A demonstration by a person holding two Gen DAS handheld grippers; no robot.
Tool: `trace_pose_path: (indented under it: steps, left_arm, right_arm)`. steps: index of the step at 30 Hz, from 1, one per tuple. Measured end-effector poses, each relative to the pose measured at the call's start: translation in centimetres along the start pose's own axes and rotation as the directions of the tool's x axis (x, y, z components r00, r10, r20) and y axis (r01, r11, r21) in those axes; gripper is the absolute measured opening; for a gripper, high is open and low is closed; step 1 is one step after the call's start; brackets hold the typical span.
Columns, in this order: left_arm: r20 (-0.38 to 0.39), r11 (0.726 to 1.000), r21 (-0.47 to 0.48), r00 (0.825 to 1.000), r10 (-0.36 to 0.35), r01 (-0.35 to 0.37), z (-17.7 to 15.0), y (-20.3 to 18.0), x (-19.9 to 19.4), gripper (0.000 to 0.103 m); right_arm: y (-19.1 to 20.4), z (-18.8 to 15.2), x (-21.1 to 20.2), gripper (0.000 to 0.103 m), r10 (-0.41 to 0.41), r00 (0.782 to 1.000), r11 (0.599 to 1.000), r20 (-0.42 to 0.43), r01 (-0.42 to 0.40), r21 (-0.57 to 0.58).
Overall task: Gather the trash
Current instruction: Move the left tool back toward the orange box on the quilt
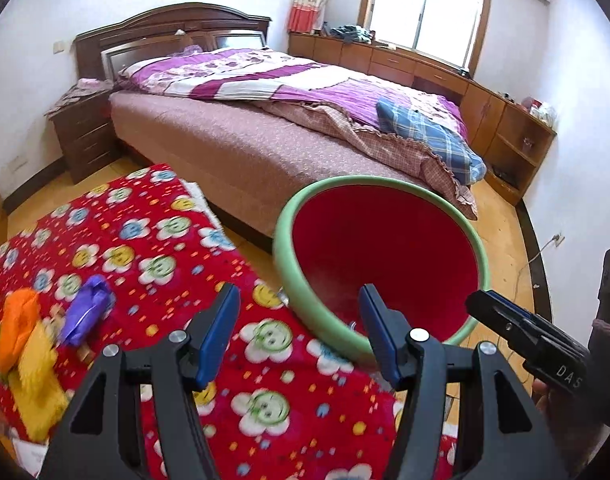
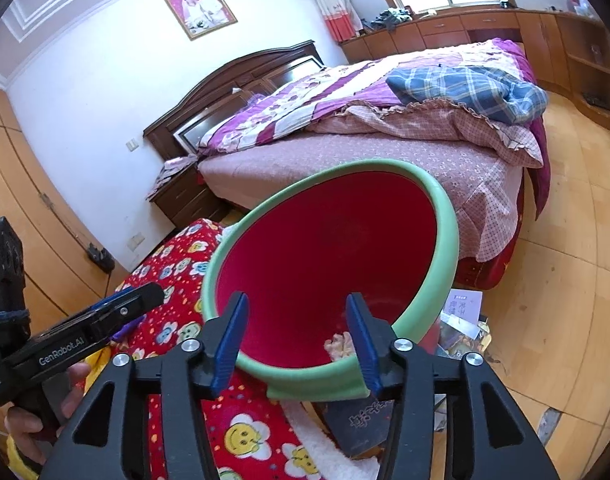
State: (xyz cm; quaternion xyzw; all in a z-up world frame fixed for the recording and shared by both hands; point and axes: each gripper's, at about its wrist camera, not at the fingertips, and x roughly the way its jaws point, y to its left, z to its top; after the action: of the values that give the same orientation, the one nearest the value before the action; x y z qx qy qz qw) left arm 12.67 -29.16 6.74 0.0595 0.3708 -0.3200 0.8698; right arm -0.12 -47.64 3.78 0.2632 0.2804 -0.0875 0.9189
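The left gripper [image 1: 299, 312] fills the bottom of its own view, blue pads spread wide with nothing between them, hanging over the near right part of the red flowered blanket [image 1: 157, 248]. The right gripper [image 2: 297, 322] is likewise released, its pads apart and empty above the near rim of the red bin [image 2: 441, 236], which has a thick pale-green lip and stands off the blanket's right edge, between it and the bed [image 1: 241, 148].

Inside the bin, low against the near wall, lies one pale crumpled scrap [image 2: 339, 346]; the rest of the red interior looks bare as far as can be seen.

What looks like the remaining trash sits at the blanket's left edge: a purple wrapper [image 1: 87, 310], an orange crumpled piece [image 1: 17, 320] and a yellow fuzzy piece [image 1: 39, 376], bunched and partly overlapping. They look light, soft and easily crushed, so a gentle pinch should do. The purple wrapper seems glossy and may slip; a raised fold at its middle would be the better hold. The yellow piece looks floppy and would likely drape, so it wants grasping near its centre, clear of its neighbours
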Motion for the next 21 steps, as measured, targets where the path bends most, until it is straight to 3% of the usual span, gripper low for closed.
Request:
trace_pose_path:
  steps: [21]
  left_arm:
    - [0.005, 0.972, -0.183, 0.989, 0.15, -0.146, -6.5, 8.4, -9.1, 0.062]
  right_arm:
    - [7.1, -4.0, -0.4, 0.076, 0.065, 0.995, 0.993, -0.075, -0.072, -0.091]
